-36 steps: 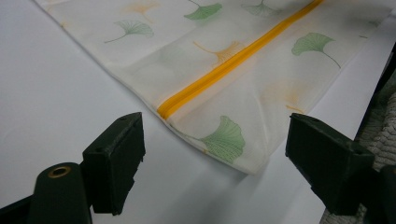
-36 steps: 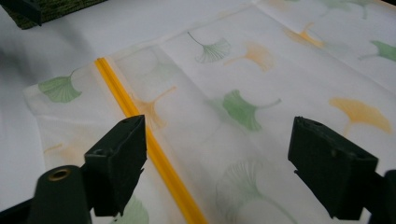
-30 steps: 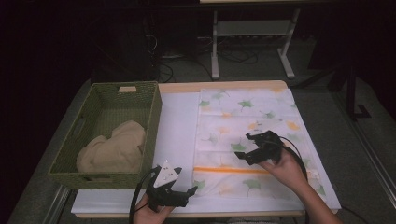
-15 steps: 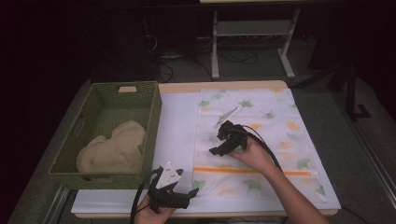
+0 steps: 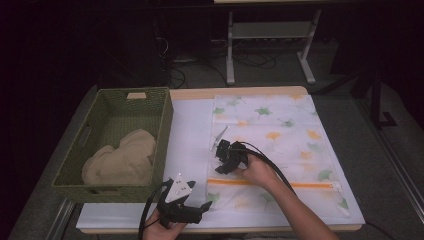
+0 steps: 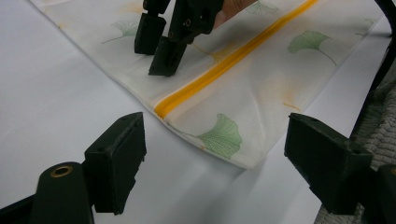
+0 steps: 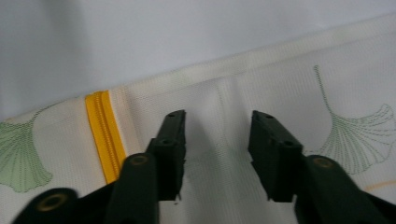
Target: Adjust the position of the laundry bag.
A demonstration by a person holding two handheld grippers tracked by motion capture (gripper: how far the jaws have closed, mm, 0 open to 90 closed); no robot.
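Right gripper (image 5: 223, 161): jaws had just been closing, still apart, tips down on the bag (image 5: 285, 135) just beside its zipper (image 5: 270, 183), cloth between them unpinched.
Left gripper (image 5: 192, 205): jaws wide apart, nothing held, near the bag's front corner.
Bag: flat on the table (image 5: 190, 125).
Basket (image 5: 100, 145): left of the bag, holding cloth (image 5: 122, 160).

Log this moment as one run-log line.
right gripper: jaws just closing, tips on laundry bag near yellow zipper, cloth not yet pinched | left gripper: open, by bag corner | towel in basket
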